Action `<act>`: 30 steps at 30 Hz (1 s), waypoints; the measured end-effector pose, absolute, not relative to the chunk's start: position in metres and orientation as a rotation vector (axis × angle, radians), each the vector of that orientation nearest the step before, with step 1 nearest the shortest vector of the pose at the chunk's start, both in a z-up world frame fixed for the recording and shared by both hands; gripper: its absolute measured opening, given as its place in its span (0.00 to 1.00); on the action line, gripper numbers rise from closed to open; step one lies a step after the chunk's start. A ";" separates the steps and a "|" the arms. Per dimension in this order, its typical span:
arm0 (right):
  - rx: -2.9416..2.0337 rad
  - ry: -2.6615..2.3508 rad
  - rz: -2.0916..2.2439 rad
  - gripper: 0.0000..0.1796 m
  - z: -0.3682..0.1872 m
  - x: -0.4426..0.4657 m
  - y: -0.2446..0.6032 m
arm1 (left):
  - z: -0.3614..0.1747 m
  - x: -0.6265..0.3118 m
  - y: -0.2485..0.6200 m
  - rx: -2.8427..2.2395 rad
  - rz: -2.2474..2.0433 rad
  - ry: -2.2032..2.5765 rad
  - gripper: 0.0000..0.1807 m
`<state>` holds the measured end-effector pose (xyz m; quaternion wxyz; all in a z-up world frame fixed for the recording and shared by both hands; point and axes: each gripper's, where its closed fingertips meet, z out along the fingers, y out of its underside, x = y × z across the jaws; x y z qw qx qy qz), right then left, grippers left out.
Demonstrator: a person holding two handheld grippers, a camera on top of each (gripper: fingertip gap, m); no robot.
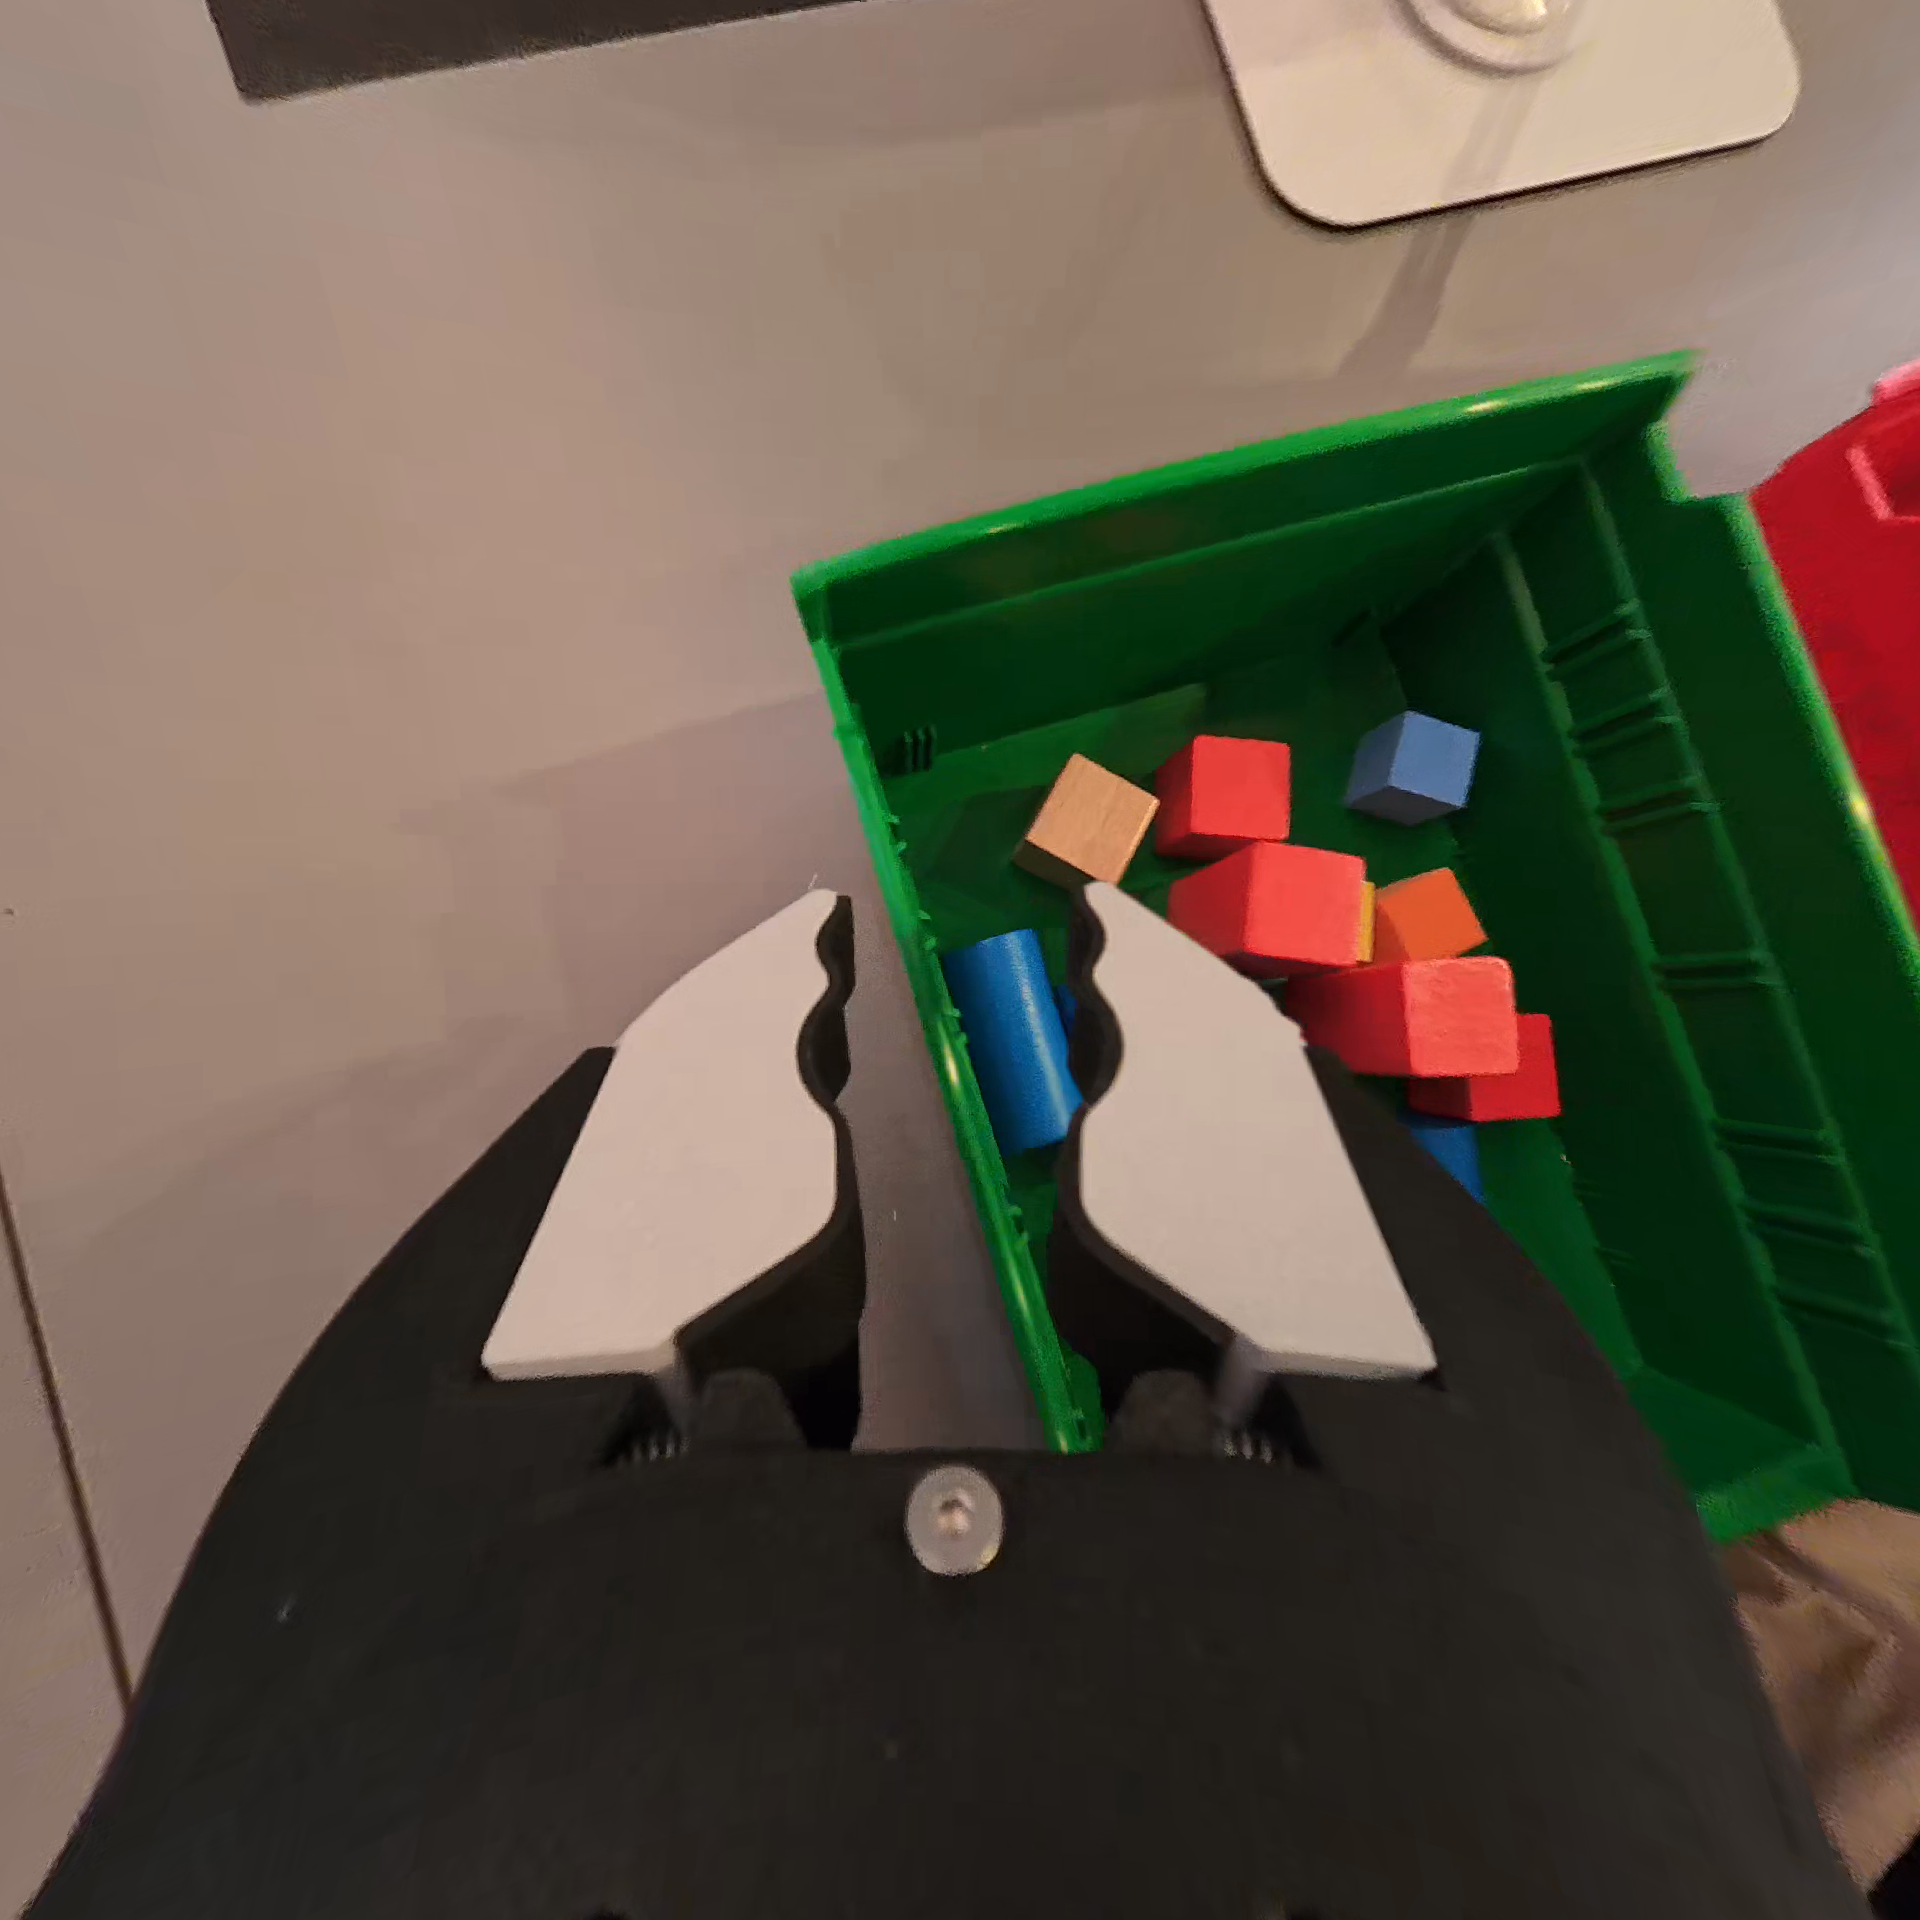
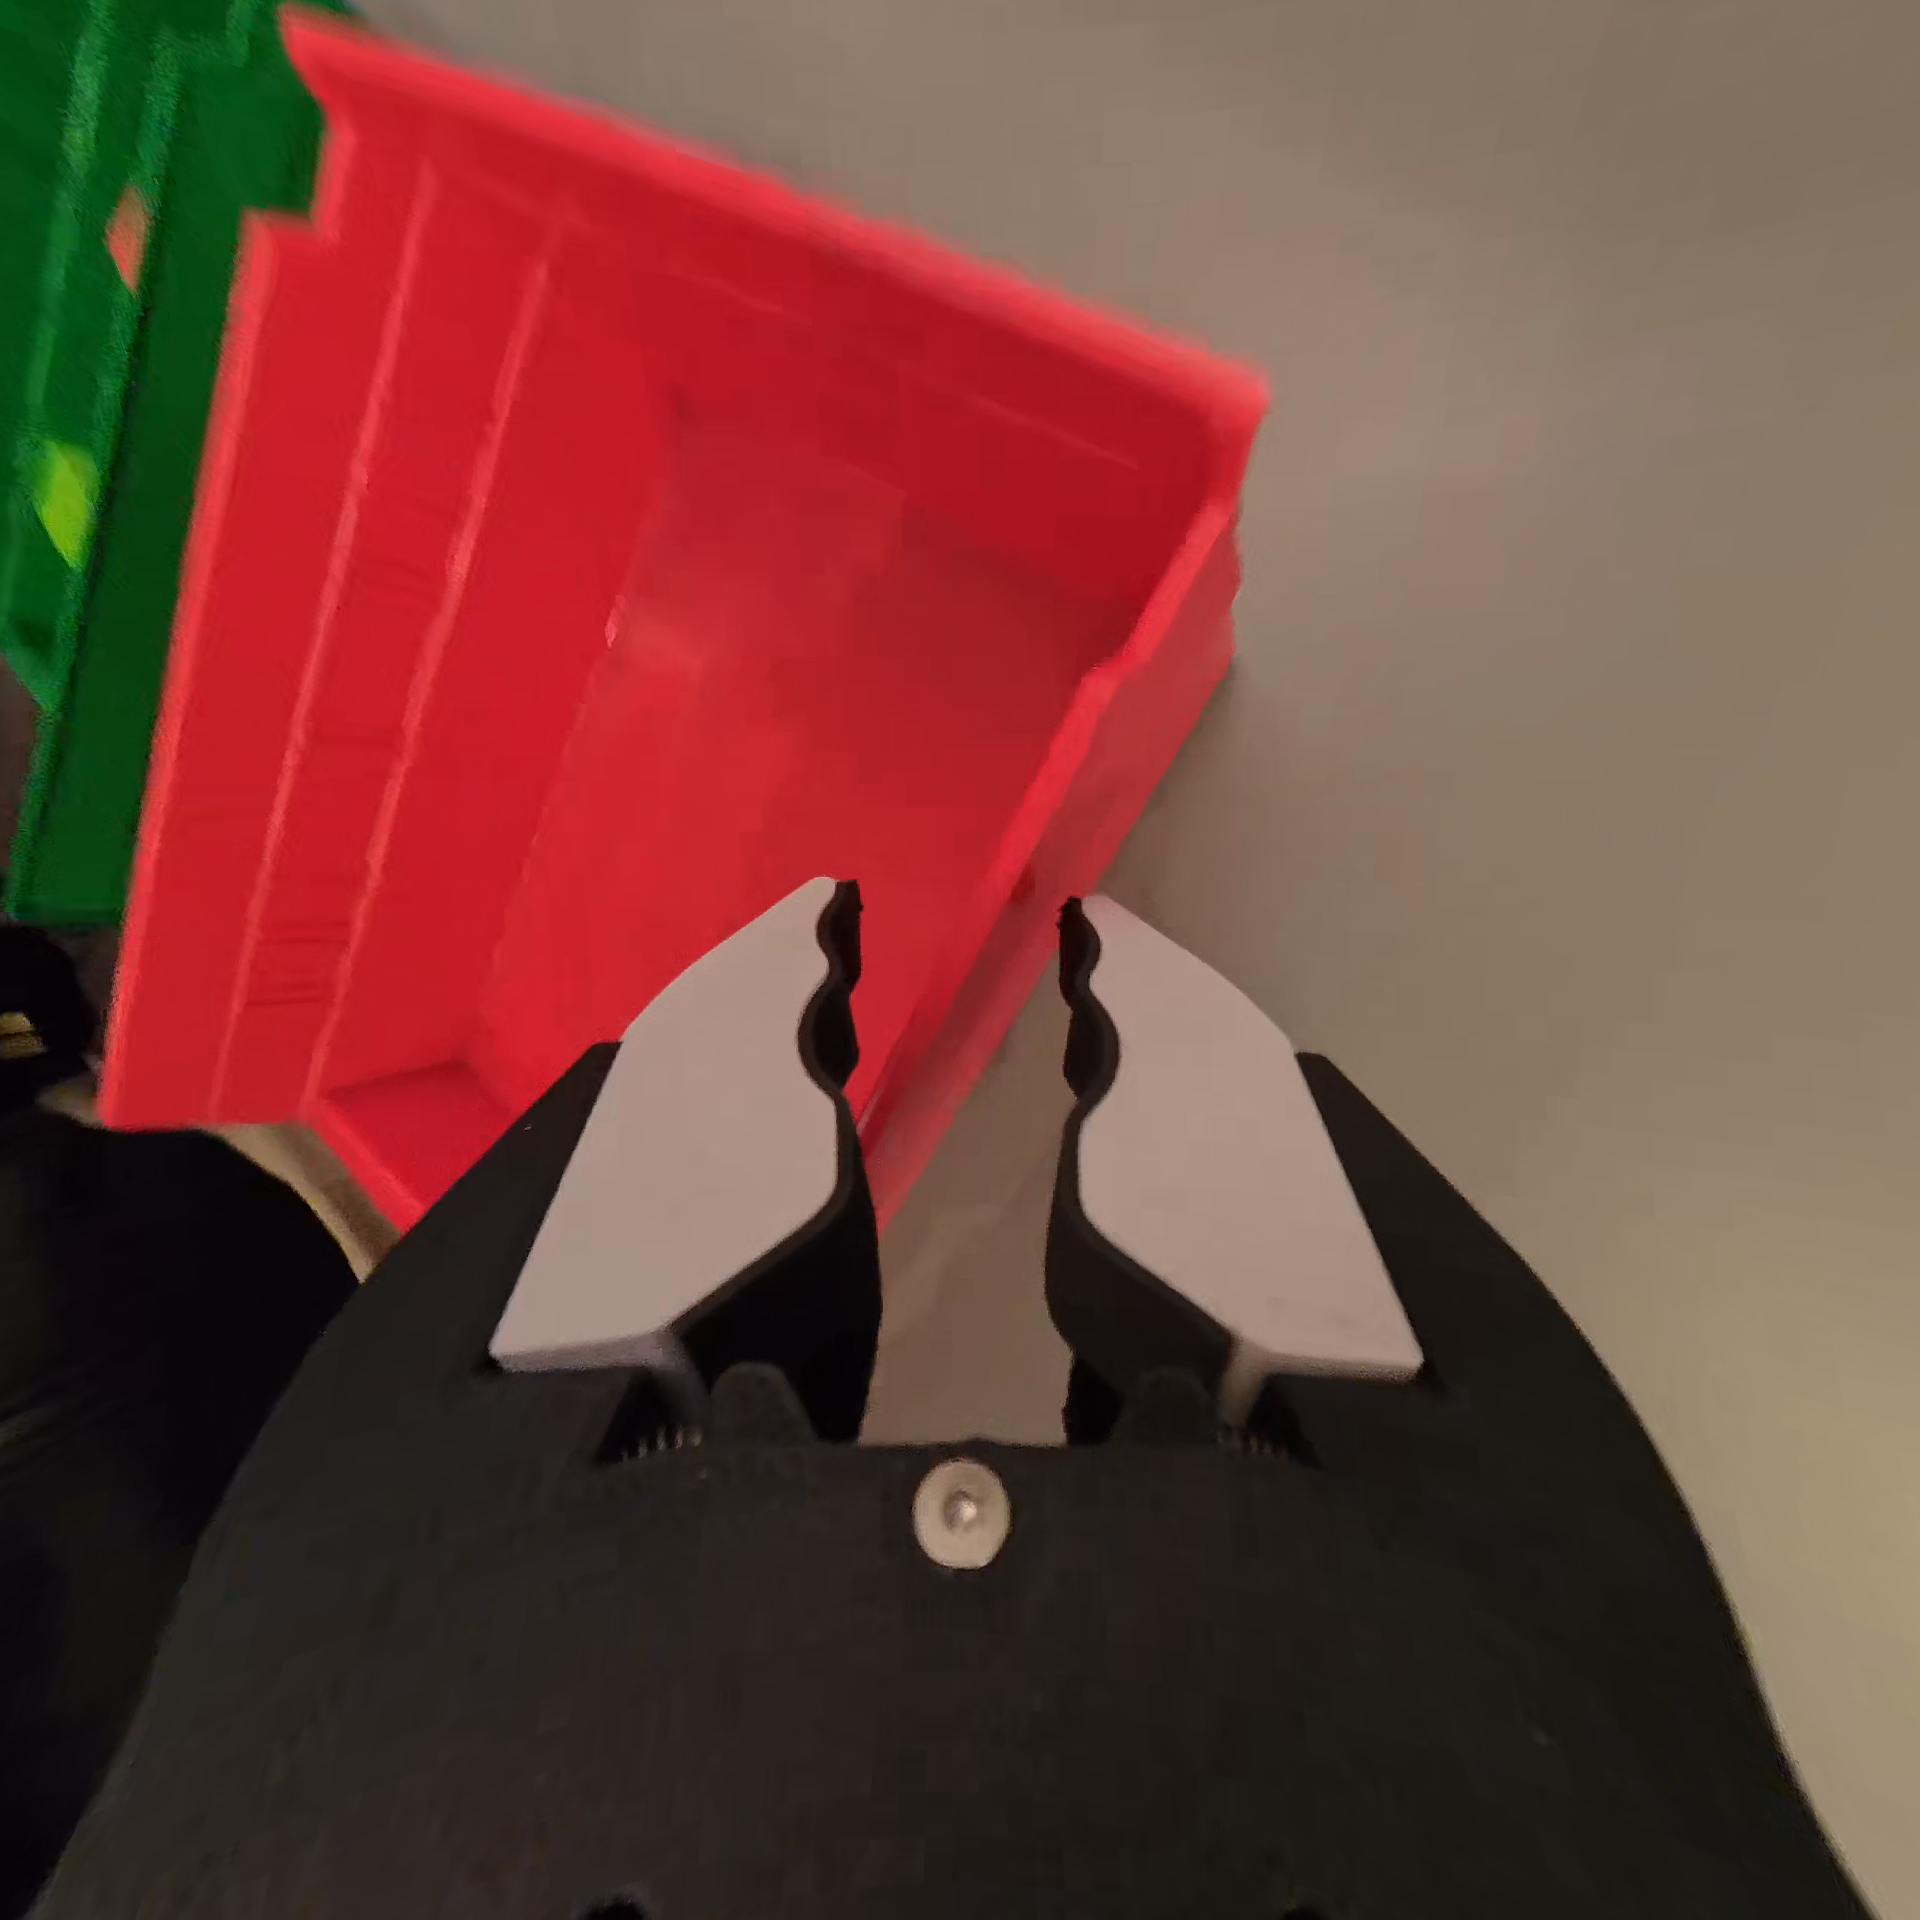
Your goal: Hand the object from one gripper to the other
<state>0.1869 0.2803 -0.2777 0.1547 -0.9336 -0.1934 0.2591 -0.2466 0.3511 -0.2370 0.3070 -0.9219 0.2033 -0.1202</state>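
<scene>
My left gripper (image 1: 961, 909) is open and empty above the left wall of a green bin (image 1: 1195, 509). One finger is outside the bin, the other over its inside. The bin holds several wooden blocks: red blocks (image 1: 1273, 899), a blue cube (image 1: 1413, 769), a tan cube (image 1: 1091, 821), an orange block (image 1: 1429, 914) and a blue cylinder (image 1: 1013, 1034) that lies right by my fingers. My right gripper (image 2: 956, 899) is open and empty above the near right rim of a red bin (image 2: 727, 343). No blocks show in the red bin.
The two bins stand side by side on a grey table (image 1: 416, 520); the green bin's wall also shows in the right wrist view (image 2: 94, 364). A white square plate (image 1: 1507, 114) and a dark strip (image 1: 499, 42) lie at the far end. Something dark (image 2: 156, 1299) lies at the lower left.
</scene>
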 end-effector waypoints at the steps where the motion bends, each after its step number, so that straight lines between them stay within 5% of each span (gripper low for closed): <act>1: -2.714 -0.602 0.722 0.20 -0.281 0.187 0.273 | -0.233 -0.244 0.348 -2.435 -0.305 0.568 0.24; 11: -2.827 -0.763 0.673 0.24 -0.278 0.188 0.244 | -0.209 -0.167 0.292 -2.410 -0.414 0.988 0.35; 16: -2.785 -0.750 0.618 0.24 -0.267 0.192 0.250 | -0.239 -0.147 0.276 -2.480 -0.267 1.158 0.36; 23: -2.746 -0.752 0.575 0.25 -0.259 0.192 0.256 | -0.293 -0.138 0.277 -2.595 -0.074 1.222 0.31; 27: -2.727 -0.764 0.533 0.24 -0.254 0.191 0.259 | -0.297 -0.142 0.280 -2.601 -0.026 1.216 0.20; 30: -2.709 -0.772 0.540 0.24 -0.251 0.187 0.259 | -0.303 -0.144 0.275 -2.626 -0.007 1.248 0.27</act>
